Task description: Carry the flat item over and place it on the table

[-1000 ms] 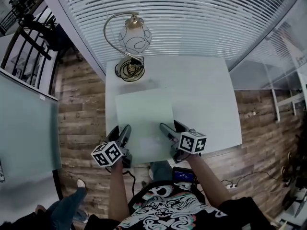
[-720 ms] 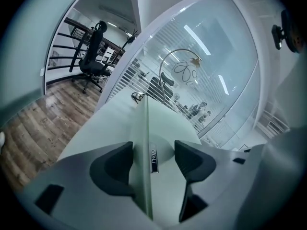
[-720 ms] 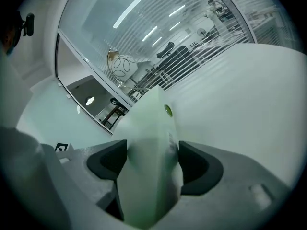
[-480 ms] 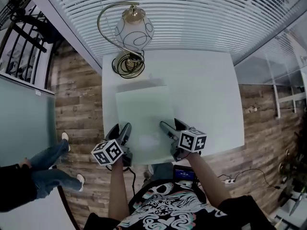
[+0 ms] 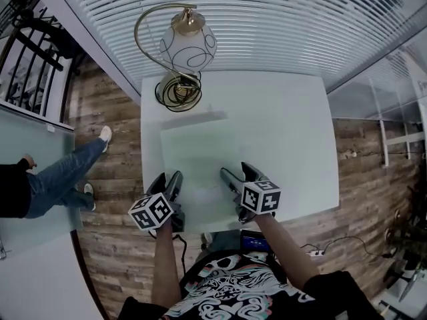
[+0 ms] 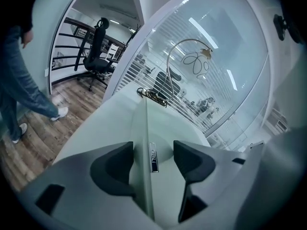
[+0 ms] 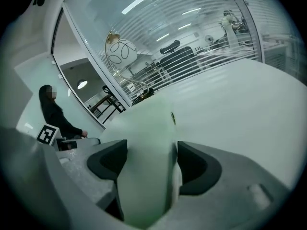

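The flat item is a pale green-white panel lying flat over the white table, near end toward me. A dark shadow band shows on the table beyond its far edge. My left gripper is at its near left edge and my right gripper at its near right edge. In the left gripper view the flat item's edge runs between the jaws, close against the left pad. In the right gripper view the flat item fills the space between the two pads.
A gold arched lamp with a glass globe stands at the table's far left corner, just beyond the panel. White blinds run behind the table. A person's legs in jeans are on the wood floor to the left. A black office chair stands farther off.
The person at the left has walked, legs now stretched toward the table. The panel and both grippers have hardly shifted on the table.
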